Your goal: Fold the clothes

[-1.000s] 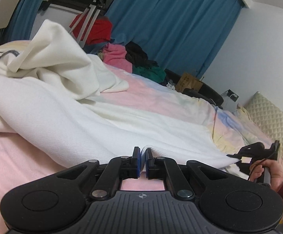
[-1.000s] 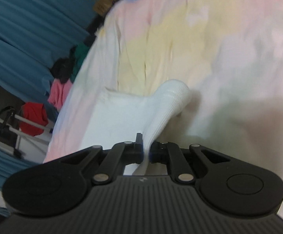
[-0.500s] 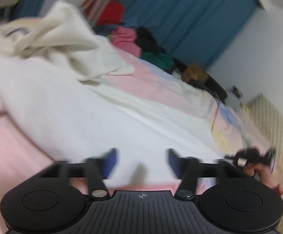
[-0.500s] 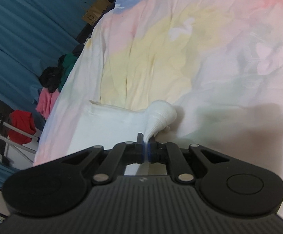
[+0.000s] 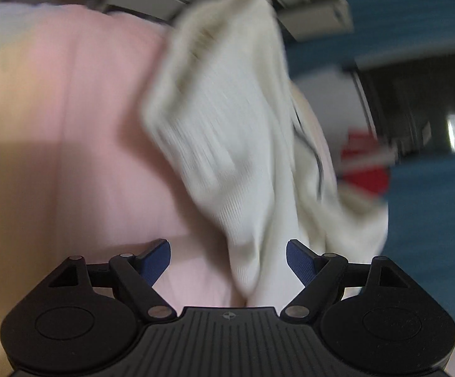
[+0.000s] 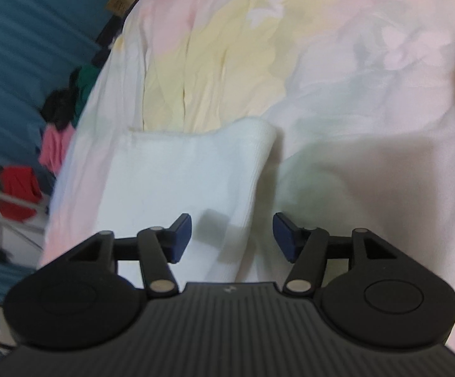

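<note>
The right gripper (image 6: 232, 238) points steeply down at the bed with its jaws opening; the blue pads (image 6: 181, 235) stand apart and press on nothing. Between them, and slightly toward the left pad, lies the near end of the white garment (image 6: 177, 176), flat on the pastel bedsheet (image 6: 337, 78). From the jaws outward the cloth runs straight ahead as a long folded panel, its long axis roughly in line with the gripper's pointing direction. Its right edge is a soft rounded fold that passes just inside the right pad; its far edge lies square across the sheet. The left gripper (image 5: 228, 262) has jaws that are likewise opening, the pads (image 5: 155, 259) wide apart and gripping nothing. A strip of cream cloth (image 5: 233, 144), heavily blurred, enters the gap nearer the right pad and extends ahead and upward over pink bedding (image 5: 70, 125); whether it belongs to the same garment cannot be told. Judged from this layout, the right hand is the nearer to the laid panel, and any next fold across the panel would call for a grip on the rounded right edge or the far corner ahead of the jaws.
</note>
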Motion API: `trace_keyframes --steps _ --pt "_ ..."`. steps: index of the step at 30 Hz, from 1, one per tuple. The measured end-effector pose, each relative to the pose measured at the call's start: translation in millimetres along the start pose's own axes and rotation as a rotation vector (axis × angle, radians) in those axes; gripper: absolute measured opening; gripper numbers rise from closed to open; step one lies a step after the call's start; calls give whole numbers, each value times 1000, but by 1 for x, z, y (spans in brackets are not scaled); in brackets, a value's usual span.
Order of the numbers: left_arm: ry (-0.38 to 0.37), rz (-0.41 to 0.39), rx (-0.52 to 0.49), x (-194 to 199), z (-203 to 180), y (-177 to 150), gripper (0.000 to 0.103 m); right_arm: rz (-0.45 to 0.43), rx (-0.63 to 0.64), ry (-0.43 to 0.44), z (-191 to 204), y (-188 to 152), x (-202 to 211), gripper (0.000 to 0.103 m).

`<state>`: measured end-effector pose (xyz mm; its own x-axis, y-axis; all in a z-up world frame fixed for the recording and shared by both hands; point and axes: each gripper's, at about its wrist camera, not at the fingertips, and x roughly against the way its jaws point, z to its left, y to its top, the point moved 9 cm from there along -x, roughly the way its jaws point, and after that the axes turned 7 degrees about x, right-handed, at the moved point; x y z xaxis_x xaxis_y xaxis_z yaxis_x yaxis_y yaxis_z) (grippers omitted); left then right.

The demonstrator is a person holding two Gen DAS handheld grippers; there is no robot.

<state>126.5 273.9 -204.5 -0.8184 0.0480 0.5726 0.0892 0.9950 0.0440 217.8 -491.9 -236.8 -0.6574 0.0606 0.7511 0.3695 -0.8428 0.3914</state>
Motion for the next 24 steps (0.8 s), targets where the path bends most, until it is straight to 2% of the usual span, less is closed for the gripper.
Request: trace_keyframes --steps 2,9,11,22,24 --pt "-13 -18 56 -3 1 14 77 21 54 -13 6 -6 -5 60" --pt "-2 -81 65 -10 -4 33 66 -1 259 -85 25 -12 -12 60" --pt "-1 -101 67 -8 -3 34 61 -7 277 -90 28 -12 -13 60" --pt "-21 -171 90 0 -2 44 57 -34 318 -98 33 -12 -12 58" --pt "-23 -187 85 1 -2 49 51 -42 324 -102 34 -12 -11 57"
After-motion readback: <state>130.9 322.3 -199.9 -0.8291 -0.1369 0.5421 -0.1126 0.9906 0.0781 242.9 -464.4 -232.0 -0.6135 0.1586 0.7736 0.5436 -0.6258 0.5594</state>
